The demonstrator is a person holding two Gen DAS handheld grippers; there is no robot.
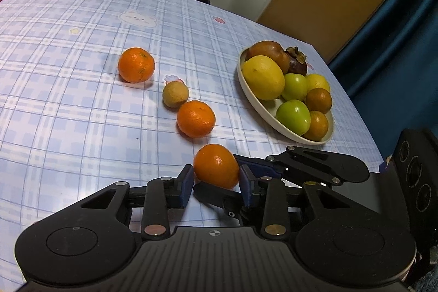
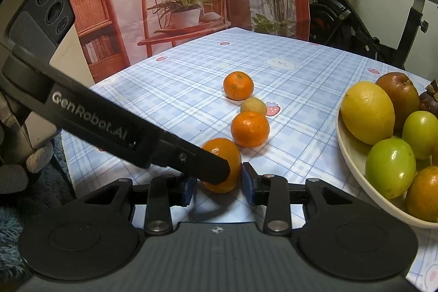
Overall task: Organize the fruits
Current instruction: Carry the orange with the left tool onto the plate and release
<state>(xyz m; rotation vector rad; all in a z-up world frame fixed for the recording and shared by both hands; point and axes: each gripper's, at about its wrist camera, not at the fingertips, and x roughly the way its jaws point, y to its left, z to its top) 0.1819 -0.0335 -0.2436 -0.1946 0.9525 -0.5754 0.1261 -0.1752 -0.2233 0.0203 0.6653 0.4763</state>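
- Both my grippers, left gripper and right gripper, clamp one orange near the bench's front edge.
- Plate sits toward its right edge.

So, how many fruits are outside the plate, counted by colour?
Orange fruits: 3
Pale yellow-brown fruit: 1
Total: 4
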